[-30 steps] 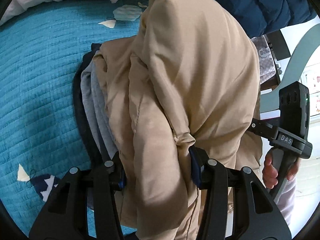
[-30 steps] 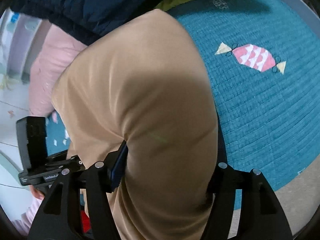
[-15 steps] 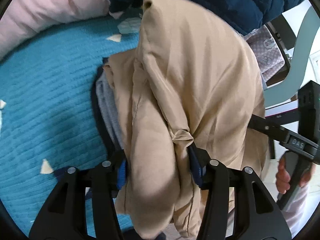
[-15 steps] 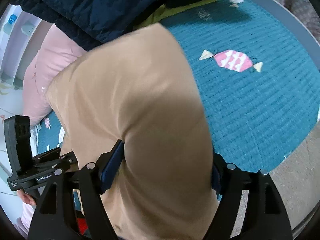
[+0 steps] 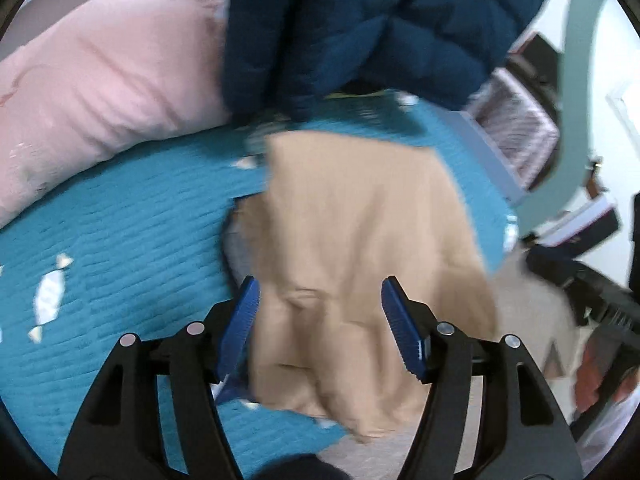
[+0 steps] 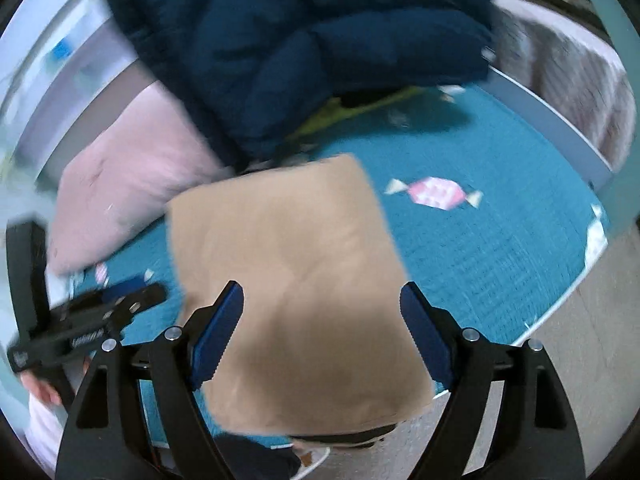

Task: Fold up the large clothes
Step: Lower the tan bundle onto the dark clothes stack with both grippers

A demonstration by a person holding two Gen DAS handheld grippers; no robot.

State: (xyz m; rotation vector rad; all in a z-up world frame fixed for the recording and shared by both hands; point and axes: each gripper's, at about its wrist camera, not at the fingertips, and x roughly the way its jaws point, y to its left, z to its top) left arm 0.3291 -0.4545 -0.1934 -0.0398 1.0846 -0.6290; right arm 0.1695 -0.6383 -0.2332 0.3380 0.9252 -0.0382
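A folded tan garment (image 5: 360, 240) lies on the teal quilt (image 5: 120, 240), over a grey piece (image 5: 236, 252) that peeks out at its left edge. My left gripper (image 5: 320, 284) hovers above it with its jaws opening; the blue pads (image 5: 240, 320) touch no cloth. In the right wrist view the tan garment (image 6: 288, 260) forms a flat rectangle. My right gripper (image 6: 322, 286) stands open above its near end and holds nothing. The left gripper (image 6: 80, 320) also shows there at the left, with a hand under it.
A navy puffer jacket (image 5: 360, 32) is heaped at the back of the quilt, with a pink pillow (image 5: 100, 80) to its left. The quilt's edge and pale floor (image 6: 592, 340) lie to the right. A checked fabric (image 5: 516, 128) sits beyond the bed.
Both grippers let go of the tan garment and rose. It went from a bunched bundle in the jaws to a flat fold on the quilt. The views now take in more of the bed.
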